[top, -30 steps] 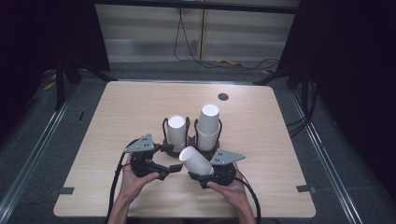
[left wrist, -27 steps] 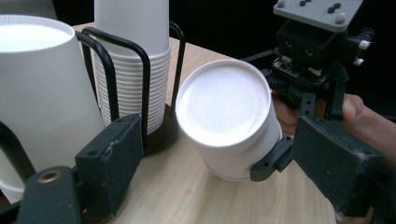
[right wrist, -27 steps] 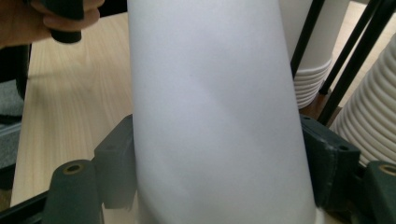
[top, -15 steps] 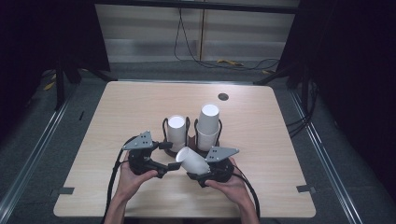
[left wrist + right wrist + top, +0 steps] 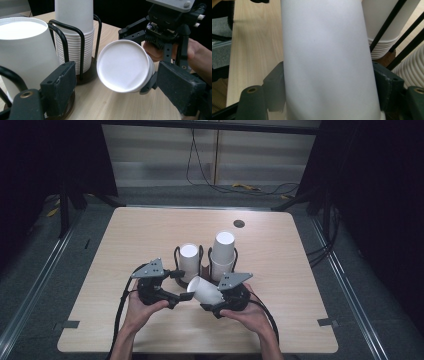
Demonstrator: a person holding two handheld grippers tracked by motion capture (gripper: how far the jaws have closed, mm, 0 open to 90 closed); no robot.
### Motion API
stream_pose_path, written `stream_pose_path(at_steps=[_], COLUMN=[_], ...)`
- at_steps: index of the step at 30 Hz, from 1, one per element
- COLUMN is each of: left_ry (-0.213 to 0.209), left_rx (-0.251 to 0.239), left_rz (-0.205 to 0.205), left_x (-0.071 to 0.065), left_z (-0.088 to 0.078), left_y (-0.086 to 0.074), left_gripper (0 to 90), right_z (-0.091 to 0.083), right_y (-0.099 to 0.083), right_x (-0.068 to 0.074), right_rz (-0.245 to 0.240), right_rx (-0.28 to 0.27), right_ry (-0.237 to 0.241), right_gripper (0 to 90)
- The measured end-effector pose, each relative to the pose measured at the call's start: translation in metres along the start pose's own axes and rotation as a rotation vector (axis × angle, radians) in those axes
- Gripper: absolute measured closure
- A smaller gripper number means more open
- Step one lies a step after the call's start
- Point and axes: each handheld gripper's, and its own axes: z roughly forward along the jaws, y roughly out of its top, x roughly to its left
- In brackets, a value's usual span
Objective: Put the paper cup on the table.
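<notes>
A: Cup [image 5: 204, 291], white paper, lies tilted on its side over the near middle of a pale wooden table [image 5: 125, 235]; dark curtains flank the table, and cables trail on the grey floor beyond it. What holds it in the high view?

B: The right gripper [image 5: 220, 305], clenched around the cup's body, in the person's right hand [image 5: 245, 312]. The left gripper [image 5: 181, 296] sits just beside the cup's closed end, in the left hand [image 5: 140, 307]. Both forearms enter from the near edge. Behind stand two stacks of upturned cups, the shorter stack [image 5: 189, 261] and the taller stack [image 5: 223, 255], each in a black wire holder.

A: And the left gripper view?

B: The jaws stand apart, released, either side of the cup's round base [image 5: 122, 66], which faces the camera. The right gripper [image 5: 160, 56] grips the cup from behind.

A: The right gripper view?

B: The cup's wall [image 5: 327, 60] rises between both jaws, pressed on each side, above the wood.
</notes>
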Motion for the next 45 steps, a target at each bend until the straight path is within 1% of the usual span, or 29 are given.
stream_pose_path(at_steps=[1,4,5,7,8,9,10,11,12,13,14,16,19,22,23,25,28,29,30,31,32,33,35,36,38,39,40,42,45], left_ry=[0.0,0.004,-0.002,0.0,-0.005,-0.004,-0.001,-0.009,-0.009,-0.016,-0.016,-0.015,-0.019,-0.021,-0.021,-0.017,-0.028,-0.028,-0.028,-0.032,-0.032,-0.026,-0.028,-0.032,-0.03,-0.025,-0.029,-0.035,-0.035], left_rx=[0.013,0.023,0.037,0.043,0.045,0.054,0.057,0.069,0.069,0.086,0.086,0.099,0.1,0.106,0.108,0.115,0.121,0.136,0.136,0.145,0.145,0.161,0.158,0.162,0.171,0.182,0.187,0.201,0.212], left_rz=[0.002,0.014,0.025,0.029,0.03,0.036,0.038,0.043,0.043,0.053,0.053,0.053,0.053,0.06,0.057,0.061,0.064,0.068,0.068,0.075,0.075,0.076,0.074,0.078,0.086,0.083,0.089,0.096,0.098], left_x=[0.0,-0.001,-0.001,-0.001,-0.001,0.0,0.0,0.0,0.0,0.0,0.0,0.0,-0.001,-0.001,-0.001,0.0,0.001,0.002,0.002,0.002,0.002,0.001,0.001,0.001,0.002,0.002,0.003,0.003,0.002], left_z=[0.001,0.002,0.001,0.0,0.0,0.0,0.0,0.0,0.0,0.001,0.001,0.003,0.004,0.004,0.005,0.005,0.007,0.007,0.007,0.008,0.008,0.009,0.01,0.011,0.011,0.012,0.012,0.012,0.013], left_y=[0.001,0.002,0.002,0.002,0.003,0.003,0.003,0.003,0.003,0.003,0.003,0.002,0.002,0.002,0.001,0.001,0.0,0.0,0.0,-0.001,-0.001,-0.001,-0.002,-0.002,-0.002,-0.002,-0.002,-0.002,-0.002], left_gripper=[16.6,16.6,17.0,17.8,17.8,17.8,17.8,17.8,17.8,17.8,17.8,17.8,17.8,17.8,17.6,17.0,16.3,16.3,16.5,18.6,19.6,18.6,18.4,19.0,20.4,20.4,20.7,24.2,23.6], right_z=[-0.001,0.0,0.001,0.002,0.003,0.004,0.004,0.006,0.006,0.006,0.006,0.006,0.007,0.007,0.008,0.009,0.01,0.01,0.01,0.012,0.012,0.013,0.014,0.014,0.016,0.016,0.017,0.017,0.017], right_y=[0.002,0.005,0.005,0.006,0.006,0.007,0.007,0.008,0.008,0.008,0.008,0.01,0.014,0.015,0.017,0.019,0.023,0.024,0.024,0.025,0.025,0.025,0.025,0.025,0.025,0.024,0.024,0.025,0.027], right_x=[-0.001,-0.002,-0.003,-0.002,-0.002,-0.002,-0.002,-0.002,-0.002,-0.002,-0.002,-0.004,-0.004,-0.005,-0.006,-0.006,-0.006,-0.006,-0.006,-0.006,-0.006,-0.006,-0.007,-0.007,-0.008,-0.008,-0.008,-0.008,-0.008], right_rz=[-0.012,-0.019,-0.022,-0.021,-0.027,-0.037,-0.037,-0.049,-0.052,-0.048,-0.048,-0.061,-0.077,-0.075,-0.089,-0.094,-0.106,-0.105,-0.105,-0.112,-0.112,-0.115,-0.116,-0.116,-0.115,-0.113,-0.113,-0.112,-0.13], right_rx=[0.015,0.03,0.033,0.041,0.049,0.069,0.069,0.085,0.09,0.097,0.097,0.117,0.141,0.147,0.167,0.192,0.2,0.214,0.214,0.231,0.231,0.236,0.236,0.238,0.25,0.253,0.266,0.287,0.295], right_ry=[0.007,0.007,0.01,0.009,0.012,0.017,0.017,0.018,0.012,0.012,0.012,0.018,0.026,0.034,0.028,0.031,0.042,0.047,0.047,0.044,0.044,0.051,0.052,0.059,0.059,0.062,0.066,0.059,0.059], right_gripper=[25.3,25.5,25.5,25.6,25.6,25.7,25.7,25.7,25.7,25.7,25.7,25.8,25.9,25.9,25.9,26.0,26.0,26.0,26.0,26.0,26.0,26.0,26.0,26.0,26.0,26.0,26.0,26.0,26.0])
